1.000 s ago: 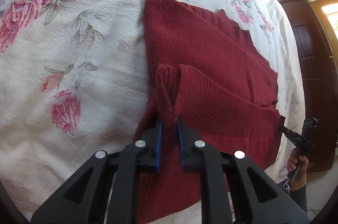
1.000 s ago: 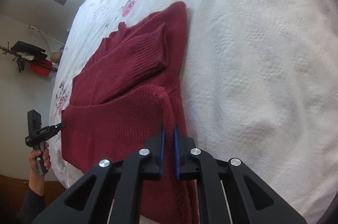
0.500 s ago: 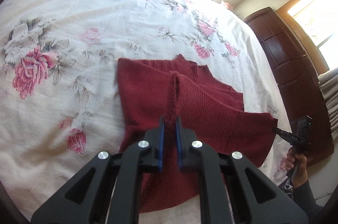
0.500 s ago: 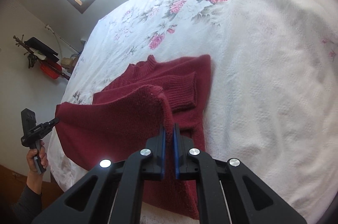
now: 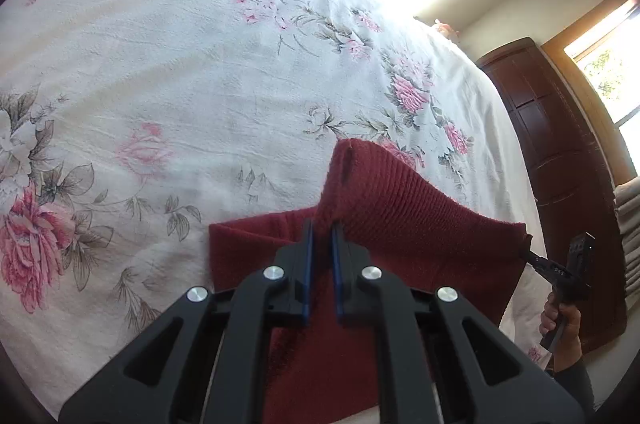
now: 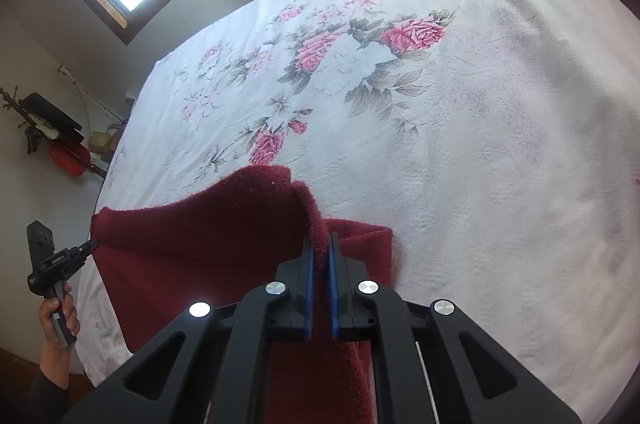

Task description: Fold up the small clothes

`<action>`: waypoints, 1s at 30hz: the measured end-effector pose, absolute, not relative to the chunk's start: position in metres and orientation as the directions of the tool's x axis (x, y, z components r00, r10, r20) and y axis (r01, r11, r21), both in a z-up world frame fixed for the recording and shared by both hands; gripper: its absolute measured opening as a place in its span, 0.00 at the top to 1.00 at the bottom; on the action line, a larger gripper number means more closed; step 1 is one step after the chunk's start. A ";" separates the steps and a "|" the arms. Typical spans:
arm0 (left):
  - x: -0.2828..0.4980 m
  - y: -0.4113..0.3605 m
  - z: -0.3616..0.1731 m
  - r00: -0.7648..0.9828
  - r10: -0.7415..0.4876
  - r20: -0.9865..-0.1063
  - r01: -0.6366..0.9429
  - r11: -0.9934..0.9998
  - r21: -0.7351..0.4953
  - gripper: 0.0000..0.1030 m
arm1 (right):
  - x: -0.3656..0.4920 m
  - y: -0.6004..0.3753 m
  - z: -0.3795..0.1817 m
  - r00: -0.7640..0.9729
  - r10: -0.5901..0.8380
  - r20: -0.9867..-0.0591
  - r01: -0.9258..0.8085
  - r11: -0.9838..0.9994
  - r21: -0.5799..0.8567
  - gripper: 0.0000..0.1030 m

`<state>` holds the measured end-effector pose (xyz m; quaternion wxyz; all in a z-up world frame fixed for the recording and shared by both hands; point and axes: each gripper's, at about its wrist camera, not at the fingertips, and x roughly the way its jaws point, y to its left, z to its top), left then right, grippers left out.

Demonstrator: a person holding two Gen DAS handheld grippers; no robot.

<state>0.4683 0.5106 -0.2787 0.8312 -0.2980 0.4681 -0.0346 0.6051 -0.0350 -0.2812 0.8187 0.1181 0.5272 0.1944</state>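
Red knit sweater [image 5: 404,224] hangs stretched above the floral bedspread [image 5: 168,72], its ribbed hem pinched at one corner by the left gripper [image 5: 322,236] and at the other, seemingly, by the right gripper [image 6: 320,248].

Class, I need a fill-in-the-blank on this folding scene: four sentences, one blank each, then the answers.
1. Both grippers are shut on a dark ____ sweater.
2. The sweater's lifted edge is its ____ hem, held between the left gripper and the right gripper.
3. The bedspread is printed with pink ____.
4. In the right wrist view, the other gripper is on the ____ side.

Answers: red; ribbed; roses; left
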 end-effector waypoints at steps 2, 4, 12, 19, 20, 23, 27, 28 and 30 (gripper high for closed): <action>0.483 0.516 -0.295 0.535 -0.338 -0.774 -0.253 0.810 -0.529 0.94 | 0.621 -0.028 -0.292 0.353 0.427 -0.832 -0.181 0.904 0.387 0.94; 0.496 0.521 -0.314 0.500 -0.339 -0.797 -0.288 0.803 -0.522 0.94 | 0.634 -0.022 -0.307 0.332 0.409 -0.850 -0.164 0.912 0.375 0.94; 0.512 0.542 -0.354 0.479 -0.385 -0.788 -0.366 0.729 -0.579 0.95 | 0.656 -0.017 -0.351 0.284 0.354 -0.891 -0.116 0.935 0.335 0.94; 0.524 0.554 -0.337 0.515 -0.370 -0.773 -0.359 0.726 -0.586 0.95 | 0.667 -0.016 -0.324 0.334 0.406 -0.851 -0.134 0.914 0.384 0.95; 0.527 0.556 -0.339 0.514 -0.369 -0.774 -0.363 0.724 -0.586 0.95 | 0.670 -0.013 -0.325 0.333 0.400 -0.854 -0.137 0.916 0.376 0.95; 0.539 0.555 -0.350 0.491 -0.367 -0.790 -0.374 0.730 -0.572 0.95 | 0.679 -0.007 -0.331 0.335 0.382 -0.861 -0.141 0.924 0.356 0.95; 0.551 0.555 -0.377 0.440 -0.380 -0.814 -0.405 0.725 -0.557 0.95 | 0.693 -0.006 -0.349 0.328 0.367 -0.870 -0.120 0.930 0.348 0.95; 0.552 0.556 -0.387 0.421 -0.383 -0.823 -0.421 0.721 -0.551 0.95 | 0.696 -0.006 -0.355 0.321 0.365 -0.874 -0.114 0.931 0.346 0.95; 0.553 0.558 -0.404 0.381 -0.386 -0.840 -0.450 0.716 -0.533 0.95 | 0.701 -0.006 -0.368 0.302 0.357 -0.884 -0.103 0.934 0.342 0.95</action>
